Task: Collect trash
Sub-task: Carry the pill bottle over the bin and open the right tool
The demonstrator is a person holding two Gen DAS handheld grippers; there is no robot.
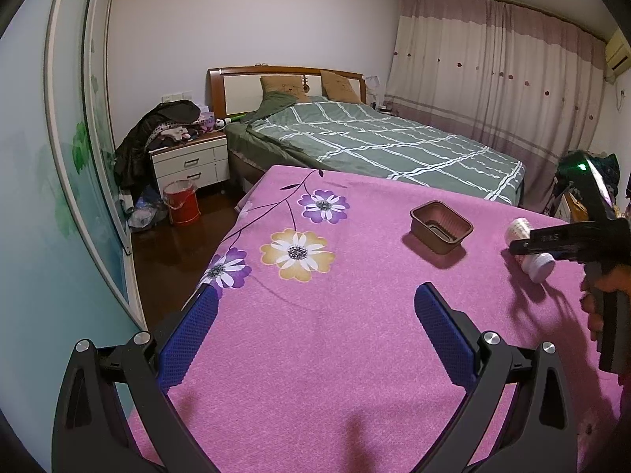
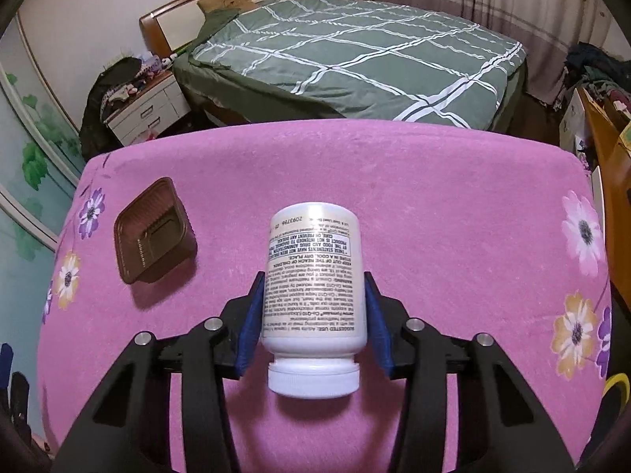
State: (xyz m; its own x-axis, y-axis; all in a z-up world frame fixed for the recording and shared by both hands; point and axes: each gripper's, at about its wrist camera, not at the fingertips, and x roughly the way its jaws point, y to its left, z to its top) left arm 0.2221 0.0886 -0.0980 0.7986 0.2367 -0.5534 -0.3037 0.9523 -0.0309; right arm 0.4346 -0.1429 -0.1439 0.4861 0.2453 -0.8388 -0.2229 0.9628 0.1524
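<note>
Left wrist view: the left claw [image 1: 315, 315] hangs over the near part of a table [image 1: 355, 354] covered in pink cloth with printed flowers, its blue-padded fingers [image 1: 189, 339] spread wide with nothing between them. Farther on, right of centre, a brown plastic tray [image 1: 441, 226] sits upright on the cloth. To its right a white pill bottle [image 1: 530, 248] lies on its side, and the right claw [image 1: 524, 247] reaches in from the right edge, a person's hand [image 1: 603, 299] on its grip, with its tip over the bottle. Beyond the table stands a bed [image 1: 374, 142] with a green checked cover, and far left a red bin [image 1: 181, 207] stands on the floor beside a white nightstand [image 1: 191, 163].

Right wrist view: the right claw [image 2: 313, 303] straddles the white pill bottle [image 2: 313, 272], which lies with its cap toward the camera. The blue pads [image 2: 252, 315] sit against both sides of the bottle; the bottle rests on the pink cloth. The brown plastic tray [image 2: 154, 232] is well apart on the left.
</note>
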